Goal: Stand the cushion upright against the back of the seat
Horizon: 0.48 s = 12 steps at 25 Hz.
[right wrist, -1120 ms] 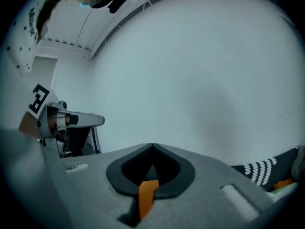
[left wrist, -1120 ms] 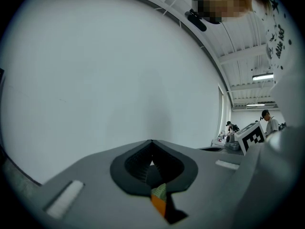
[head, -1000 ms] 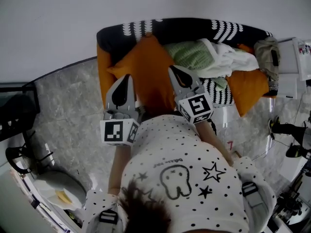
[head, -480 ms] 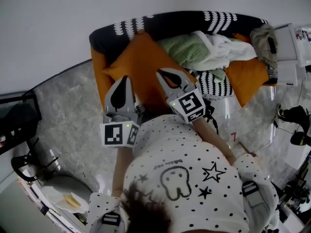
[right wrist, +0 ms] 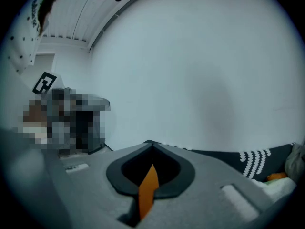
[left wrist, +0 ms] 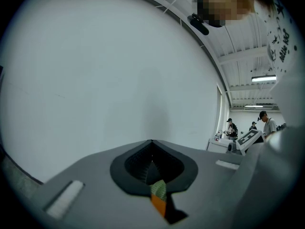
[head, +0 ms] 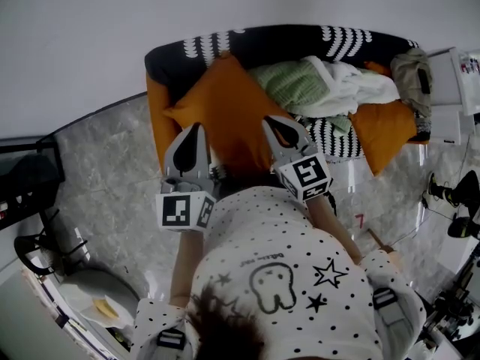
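Seat: black back with white pattern, orange base and side.

Contents, left to right in head view:
- orange cushion at the left end. It sits diamond-wise, its top corner is up against the black back and its lower corner points toward the person.
- green blanket is bunched just right of the cushion and touches it.
- white cloth is heaped over the blanket's right side.
- second orange cushion hangs off the front right edge.
- grey-beige bundle is at the far right end.

Left gripper: jaws together, nothing clamped. Its tip is over the cushion's lower left edge; contact not clear.

Right gripper: jaws together. Only an orange sliver shows through the slit behind the tips. Its tip is over the cushion's lower right edge, beside the blanket; contact not clear.

On the floor at lower left is a round pale tub with a yellow piece in it.
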{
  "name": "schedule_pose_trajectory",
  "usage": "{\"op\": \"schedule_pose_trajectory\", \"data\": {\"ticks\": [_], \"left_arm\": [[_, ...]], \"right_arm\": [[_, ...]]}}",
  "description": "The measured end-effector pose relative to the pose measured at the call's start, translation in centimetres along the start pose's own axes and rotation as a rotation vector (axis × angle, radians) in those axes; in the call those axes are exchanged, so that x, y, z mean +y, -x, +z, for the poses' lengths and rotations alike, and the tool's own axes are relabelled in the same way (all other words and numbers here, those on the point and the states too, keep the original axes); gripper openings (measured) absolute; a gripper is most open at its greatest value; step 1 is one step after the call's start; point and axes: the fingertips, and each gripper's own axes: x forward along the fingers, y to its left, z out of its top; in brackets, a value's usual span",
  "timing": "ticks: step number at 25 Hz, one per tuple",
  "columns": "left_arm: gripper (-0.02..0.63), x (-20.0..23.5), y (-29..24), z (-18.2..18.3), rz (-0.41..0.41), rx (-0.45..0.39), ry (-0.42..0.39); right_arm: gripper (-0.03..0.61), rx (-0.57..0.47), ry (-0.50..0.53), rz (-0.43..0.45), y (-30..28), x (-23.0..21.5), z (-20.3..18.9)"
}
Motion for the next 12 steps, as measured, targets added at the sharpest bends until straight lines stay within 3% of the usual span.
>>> {"op": "schedule_pose_trajectory", "data": {"ticks": [12], "left_arm": [[-0.003, 1.6, -2.2, -2.1, -0.040, 0.030, -0.068]], "right_arm": [[-0.002, 0.007, -0.017, -0.031, 0.4, -0.9, -0.6]]}}
